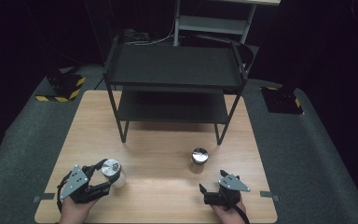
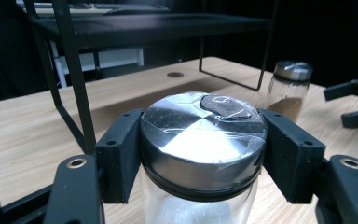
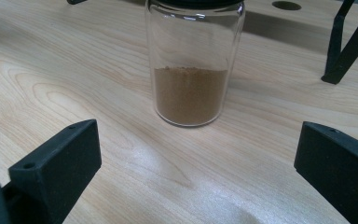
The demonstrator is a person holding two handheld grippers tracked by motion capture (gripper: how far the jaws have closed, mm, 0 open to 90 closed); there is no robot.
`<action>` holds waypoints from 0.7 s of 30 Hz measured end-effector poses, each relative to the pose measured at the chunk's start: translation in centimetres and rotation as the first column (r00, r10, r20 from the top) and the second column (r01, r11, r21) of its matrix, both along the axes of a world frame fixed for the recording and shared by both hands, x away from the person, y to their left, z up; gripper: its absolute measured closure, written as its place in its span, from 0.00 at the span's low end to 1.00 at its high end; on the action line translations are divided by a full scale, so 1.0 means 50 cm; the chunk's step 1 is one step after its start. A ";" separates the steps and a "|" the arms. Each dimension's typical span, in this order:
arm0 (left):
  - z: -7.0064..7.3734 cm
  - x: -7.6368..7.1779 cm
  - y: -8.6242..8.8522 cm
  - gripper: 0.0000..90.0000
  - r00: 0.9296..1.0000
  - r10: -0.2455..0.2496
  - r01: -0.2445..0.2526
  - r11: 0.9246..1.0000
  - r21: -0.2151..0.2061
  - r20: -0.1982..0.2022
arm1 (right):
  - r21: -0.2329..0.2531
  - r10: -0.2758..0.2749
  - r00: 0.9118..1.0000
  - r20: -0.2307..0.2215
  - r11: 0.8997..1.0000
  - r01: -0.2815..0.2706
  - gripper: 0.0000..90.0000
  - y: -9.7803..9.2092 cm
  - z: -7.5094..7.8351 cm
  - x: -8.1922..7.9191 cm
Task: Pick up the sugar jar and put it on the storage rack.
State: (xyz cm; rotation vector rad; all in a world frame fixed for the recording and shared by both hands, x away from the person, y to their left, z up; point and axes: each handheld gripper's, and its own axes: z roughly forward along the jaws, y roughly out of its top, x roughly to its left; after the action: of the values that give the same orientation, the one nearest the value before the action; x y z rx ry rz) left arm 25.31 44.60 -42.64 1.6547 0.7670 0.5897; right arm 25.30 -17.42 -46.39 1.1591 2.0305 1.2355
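Observation:
A glass jar with a silver lid (image 1: 111, 169) and pale contents stands at the table's front left. My left gripper (image 1: 109, 176) is shut on it, and in the left gripper view both pads press the sides of the lid (image 2: 204, 135). A second jar (image 1: 199, 157) with a silver lid, about a third full of brown powder (image 3: 190, 93), stands right of centre. My right gripper (image 1: 211, 181) sits just in front of it, open. Its two jaws stand wide apart in the right gripper view, with the jar upright beyond them.
A black two-tier metal rack (image 1: 175, 65) stands at the back of the wooden table (image 1: 158, 140), both its shelves bare. Its front legs (image 1: 123, 133) come down behind the jars. Grey carpet surrounds the table. The brown-powder jar (image 2: 291, 88) shows right of the rack.

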 end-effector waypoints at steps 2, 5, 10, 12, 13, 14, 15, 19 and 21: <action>0.009 -0.001 0.001 0.38 1.000 -0.002 0.002 1.000 0.001 0.006 | -0.005 -0.001 1.000 -0.005 1.000 0.001 0.00 0.000 0.001 0.001; 0.022 0.000 0.000 0.38 1.000 -0.004 0.004 1.000 -0.003 0.017 | -0.005 -0.003 1.000 -0.012 1.000 0.002 0.00 0.000 0.003 0.003; 0.043 0.004 -0.001 0.38 0.999 -0.011 0.012 1.000 -0.009 0.038 | -0.003 0.000 1.000 -0.009 1.000 0.000 0.00 -0.002 0.002 0.002; 0.053 0.006 -0.002 0.38 0.999 -0.015 0.016 1.000 -0.013 0.046 | -0.004 0.002 1.000 -0.009 1.000 -0.002 0.00 -0.002 0.002 0.002; 0.057 0.008 -0.003 0.38 0.999 -0.016 0.017 1.000 -0.016 0.048 | -0.004 0.003 1.000 -0.009 1.000 -0.003 0.00 -0.002 0.002 0.002; 0.057 0.008 -0.003 0.38 0.999 -0.016 0.017 1.000 -0.016 0.048 | -0.003 0.002 1.000 -0.009 1.000 -0.002 0.00 -0.002 0.002 0.002; 0.065 0.009 -0.006 0.38 0.998 -0.020 0.021 1.000 -0.018 0.054 | -0.003 0.002 1.000 -0.009 1.000 -0.002 0.00 -0.002 0.002 0.002; 0.084 0.016 -0.013 0.38 0.998 -0.027 0.029 0.999 -0.032 0.065 | -0.002 0.004 1.000 -0.010 1.000 -0.004 0.00 -0.003 0.002 0.003; 0.089 0.019 -0.017 0.38 0.998 -0.028 0.030 0.999 -0.039 0.065 | -0.001 0.005 1.000 -0.010 1.000 -0.005 0.00 -0.003 0.002 0.003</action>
State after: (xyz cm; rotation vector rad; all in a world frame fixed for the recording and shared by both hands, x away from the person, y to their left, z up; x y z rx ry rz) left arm 26.24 43.76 -38.20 1.6004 0.7024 0.6007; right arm 25.45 -17.59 -46.30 1.1630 2.0422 1.2334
